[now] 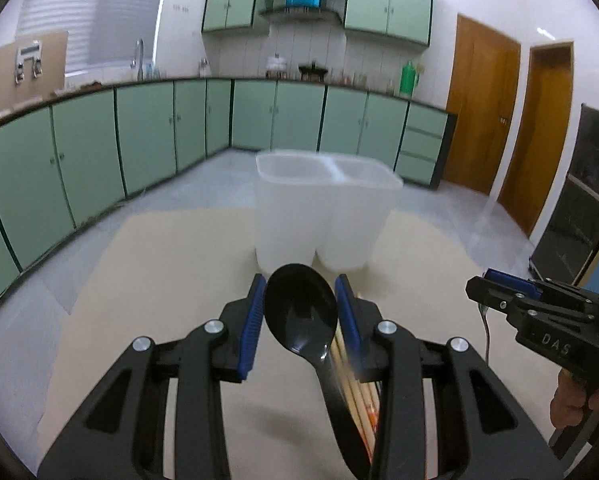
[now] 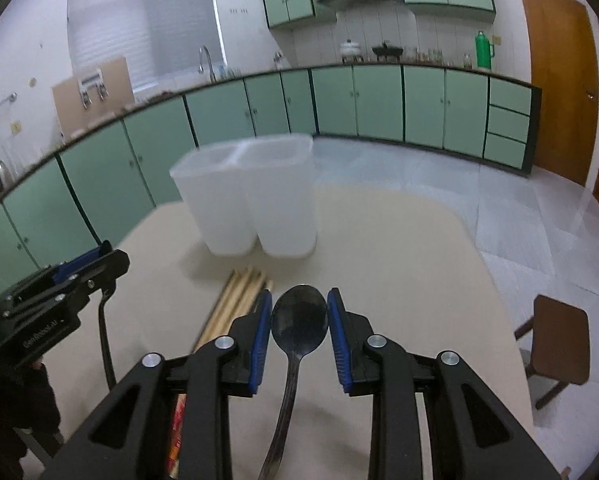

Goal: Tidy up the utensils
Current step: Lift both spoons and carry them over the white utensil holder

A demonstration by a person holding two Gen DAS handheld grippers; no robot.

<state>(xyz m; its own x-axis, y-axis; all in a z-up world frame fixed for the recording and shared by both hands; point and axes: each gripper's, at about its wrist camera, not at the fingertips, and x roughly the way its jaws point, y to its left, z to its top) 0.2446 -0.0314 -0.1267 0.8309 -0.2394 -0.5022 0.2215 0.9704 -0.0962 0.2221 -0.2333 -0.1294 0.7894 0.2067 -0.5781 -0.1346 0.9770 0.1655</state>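
Observation:
My left gripper has its blue pads on either side of the bowl of a black plastic spoon, held above the table. My right gripper has its pads on either side of the bowl of a dark metal spoon. A translucent white two-compartment holder stands upright on the beige table ahead of both grippers; it also shows in the right wrist view. A bundle of wooden chopsticks lies on the table between the grippers; part of it shows in the left wrist view.
The beige table ends at a rounded far edge behind the holder. A brown stool stands to the right of the table. Green kitchen cabinets line the far walls. The right gripper shows at the right of the left wrist view.

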